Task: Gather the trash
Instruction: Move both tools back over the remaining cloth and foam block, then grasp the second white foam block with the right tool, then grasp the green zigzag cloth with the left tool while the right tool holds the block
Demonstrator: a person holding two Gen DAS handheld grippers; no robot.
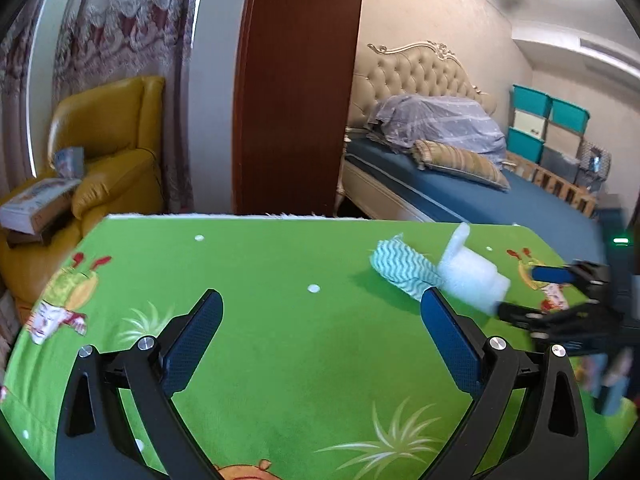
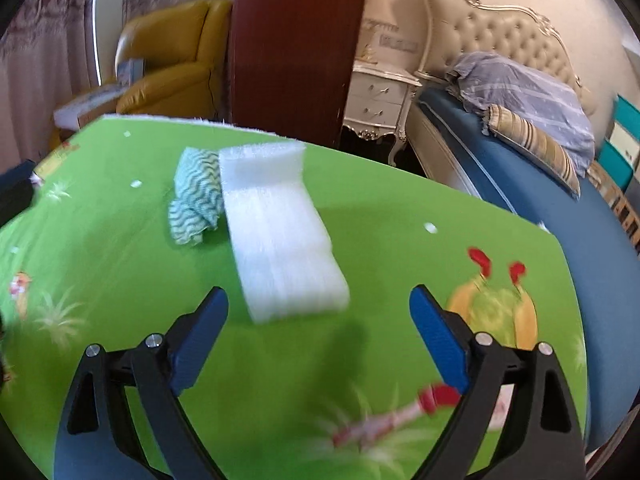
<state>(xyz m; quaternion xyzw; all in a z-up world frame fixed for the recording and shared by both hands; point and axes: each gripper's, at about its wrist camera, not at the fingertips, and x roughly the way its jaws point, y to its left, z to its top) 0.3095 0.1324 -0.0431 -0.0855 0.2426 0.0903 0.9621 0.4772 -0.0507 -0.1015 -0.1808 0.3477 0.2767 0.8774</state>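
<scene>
A white foam sheet lies on the green cartoon-print table cover, folded up at its far end. A crumpled teal-and-white zigzag cloth lies just left of it, touching it. My right gripper is open and empty, just short of the foam's near end. In the left wrist view the foam and the cloth lie to the right, with the right gripper reaching in from the right edge. My left gripper is open and empty above the green cover.
Small white scraps dot the cover. Behind the table stand a brown wooden post, a yellow armchair with boxes, a bed with bedding, a white nightstand and teal storage boxes.
</scene>
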